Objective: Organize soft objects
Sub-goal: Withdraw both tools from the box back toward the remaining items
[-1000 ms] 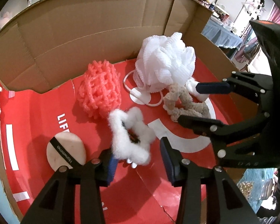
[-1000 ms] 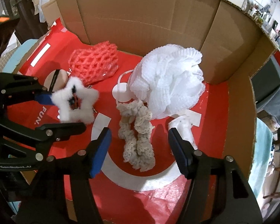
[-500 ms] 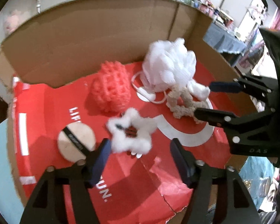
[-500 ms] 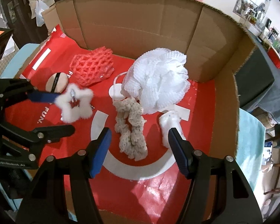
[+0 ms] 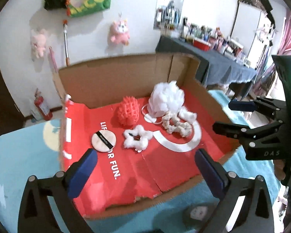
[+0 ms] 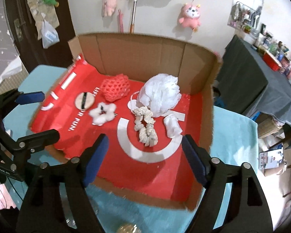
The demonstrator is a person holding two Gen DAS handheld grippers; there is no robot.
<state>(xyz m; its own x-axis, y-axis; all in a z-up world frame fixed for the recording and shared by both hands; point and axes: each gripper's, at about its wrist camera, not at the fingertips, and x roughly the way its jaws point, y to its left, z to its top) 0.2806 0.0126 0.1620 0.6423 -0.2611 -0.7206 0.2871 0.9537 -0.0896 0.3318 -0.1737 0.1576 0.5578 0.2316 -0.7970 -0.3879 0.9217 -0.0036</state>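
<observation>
Seen from the left wrist, the left claw (image 5: 143,167) fills the bottom of the frame, its two blue-padded fingers spread wide with nothing between them. The right claw (image 5: 234,116) stands at the right edge, also wide open and holding nothing. In the right wrist view the right claw (image 6: 143,161) sits at the bottom and the left claw (image 6: 36,116) at the left edge.

Beyond the claws lies a flattened cardboard box (image 5: 126,81) with a red printed floor, resting on a light blue table (image 5: 25,155). On the red floor, nearest, are a round powder puff (image 5: 103,142) with a black band at lower centre, and just right of it a white fluffy star-shaped hair clip (image 5: 137,140). Further back sit a cream scrunchie (image 5: 175,125), a small white fluffy piece (image 5: 189,115), a coral mesh sponge (image 5: 128,113) and a white bath pouf (image 5: 166,99), the pouf touching the scrunchie.

Pink plush toys (image 5: 119,32) hang on the far wall.
</observation>
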